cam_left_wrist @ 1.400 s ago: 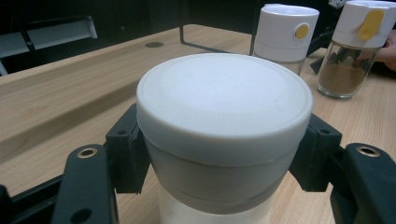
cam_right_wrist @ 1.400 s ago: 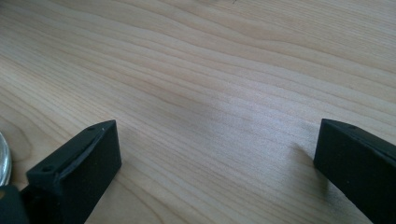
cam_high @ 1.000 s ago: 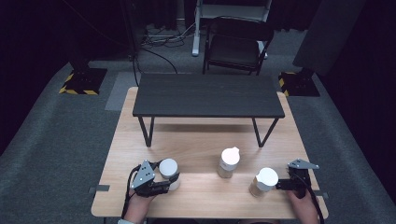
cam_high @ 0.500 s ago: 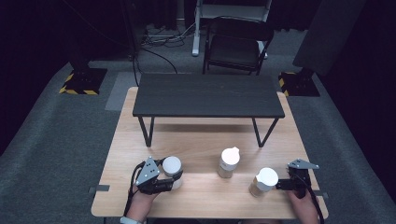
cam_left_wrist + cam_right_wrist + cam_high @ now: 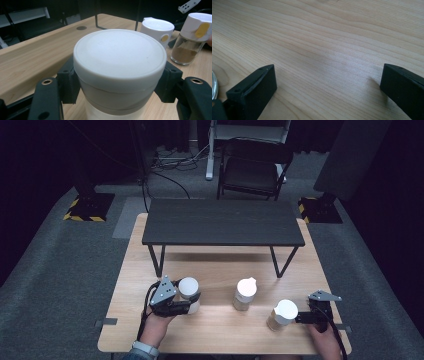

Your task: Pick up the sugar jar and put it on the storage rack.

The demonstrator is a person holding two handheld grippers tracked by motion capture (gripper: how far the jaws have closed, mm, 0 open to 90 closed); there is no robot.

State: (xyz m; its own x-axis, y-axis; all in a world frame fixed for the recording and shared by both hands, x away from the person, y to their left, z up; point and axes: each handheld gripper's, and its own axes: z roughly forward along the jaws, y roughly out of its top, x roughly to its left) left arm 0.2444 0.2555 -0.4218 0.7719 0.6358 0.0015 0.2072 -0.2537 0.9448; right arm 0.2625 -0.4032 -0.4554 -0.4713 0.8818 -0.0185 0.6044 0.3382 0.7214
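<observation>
Wooden and pale, the desk (image 5: 215, 335) carries a low black stand (image 5: 222, 222) at its far half and three white-capped jars in a row along the near half. Behind the desk sits one dark chair (image 5: 255, 170).

Largest of the jars in the left gripper view is the white-lidded jar (image 5: 120, 72), at the left end of the row. The left tongs (image 5: 187, 304) are clamped on it just below the lid, one jaw on each side. To carry it well, I judge the grip should stay level and firm, and the jar should travel upright and clear of the middle jar (image 5: 245, 293) beside it.

At the right end, the right tongs (image 5: 297, 318) stand open and empty, low over bare wood, with the third jar (image 5: 282, 314) just beside them. Both of these jars hold brown powder and have a yellow tab on the cap.

Count: one desk, one stand, one chair, three jars, two tongs.
</observation>
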